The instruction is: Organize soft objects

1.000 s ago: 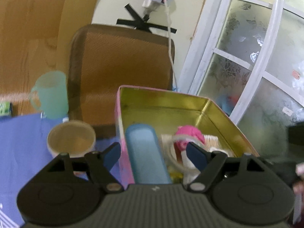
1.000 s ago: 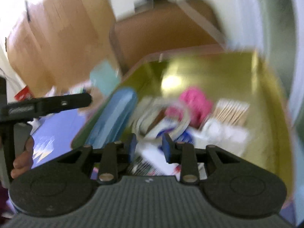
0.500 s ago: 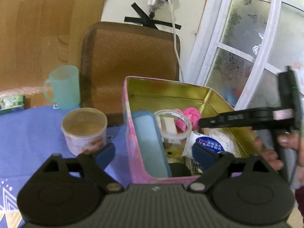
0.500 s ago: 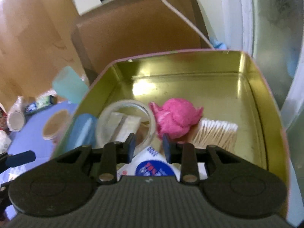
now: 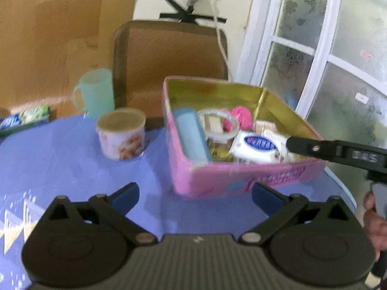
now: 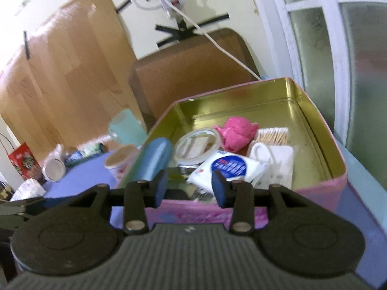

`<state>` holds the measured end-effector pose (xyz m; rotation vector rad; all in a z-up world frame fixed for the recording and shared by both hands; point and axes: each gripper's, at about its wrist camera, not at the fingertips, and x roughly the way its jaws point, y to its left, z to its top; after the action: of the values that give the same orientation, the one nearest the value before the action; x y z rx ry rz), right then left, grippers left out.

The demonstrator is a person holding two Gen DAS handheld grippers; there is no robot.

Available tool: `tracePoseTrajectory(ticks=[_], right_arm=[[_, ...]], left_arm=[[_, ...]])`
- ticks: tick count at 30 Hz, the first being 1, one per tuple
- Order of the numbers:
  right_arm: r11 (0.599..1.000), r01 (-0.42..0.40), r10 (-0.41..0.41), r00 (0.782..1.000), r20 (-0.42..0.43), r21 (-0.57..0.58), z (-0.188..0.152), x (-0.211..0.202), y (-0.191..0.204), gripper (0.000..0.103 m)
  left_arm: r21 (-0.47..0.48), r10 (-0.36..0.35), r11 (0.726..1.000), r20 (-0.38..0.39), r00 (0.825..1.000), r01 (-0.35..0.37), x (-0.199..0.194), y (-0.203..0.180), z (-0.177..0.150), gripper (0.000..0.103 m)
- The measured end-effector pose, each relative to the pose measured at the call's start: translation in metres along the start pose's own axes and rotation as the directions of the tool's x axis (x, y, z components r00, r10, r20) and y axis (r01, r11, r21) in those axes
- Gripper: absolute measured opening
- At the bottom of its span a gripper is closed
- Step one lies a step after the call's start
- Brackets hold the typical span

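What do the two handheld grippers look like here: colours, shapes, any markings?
Both match: a grey ribbed body, two black round housings, black linkage arms with silver pivot pins, and blue finger pads. Left gripper; right gripper. Seen side-on from the left wrist, the right gripper is a black bar with pale lettering, too blurred to read. No sleeves or cables show.

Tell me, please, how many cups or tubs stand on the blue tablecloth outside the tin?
2: a mint mug at the table's far edge and a printed paper tub nearer the pink tin. Others may be hidden.
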<state>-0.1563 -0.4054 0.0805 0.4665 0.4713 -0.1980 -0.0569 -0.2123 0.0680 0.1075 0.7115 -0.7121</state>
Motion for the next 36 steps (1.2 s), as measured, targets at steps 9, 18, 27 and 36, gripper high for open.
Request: tracePoseTrajectory(ticks=[9, 18, 27, 36], right_arm=[[0.999, -0.012, 0.013, 0.999, 0.037, -0.030, -0.032, -0.022, 0.035, 0.056], [0.998, -0.036, 0.038, 0.999, 0.032, -0.043, -0.037, -0.026, 0.040, 0.056], [0.999, -0.034, 0.035, 0.999, 0.033, -0.032, -0.040, -0.028, 0.037, 0.057], [0.999, -0.043, 0.044, 0.999, 0.029, -0.009, -0.039, -0.024, 0.038, 0.061]], left_arm=[[-0.017, 0.111, 0.994, 0.076, 0.991, -0.110, -0.026, 0.009, -0.032, 0.103], [0.051, 0.151, 0.986, 0.104, 0.983, -0.157, -0.037, 0.000, -0.044, 0.103], [0.090, 0.149, 0.984, 0.085, 0.985, -0.156, -0.037, -0.009, -0.053, 0.103], [0.098, 0.158, 0.982, 0.040, 0.987, -0.161, -0.036, -0.007, -0.064, 0.103]])
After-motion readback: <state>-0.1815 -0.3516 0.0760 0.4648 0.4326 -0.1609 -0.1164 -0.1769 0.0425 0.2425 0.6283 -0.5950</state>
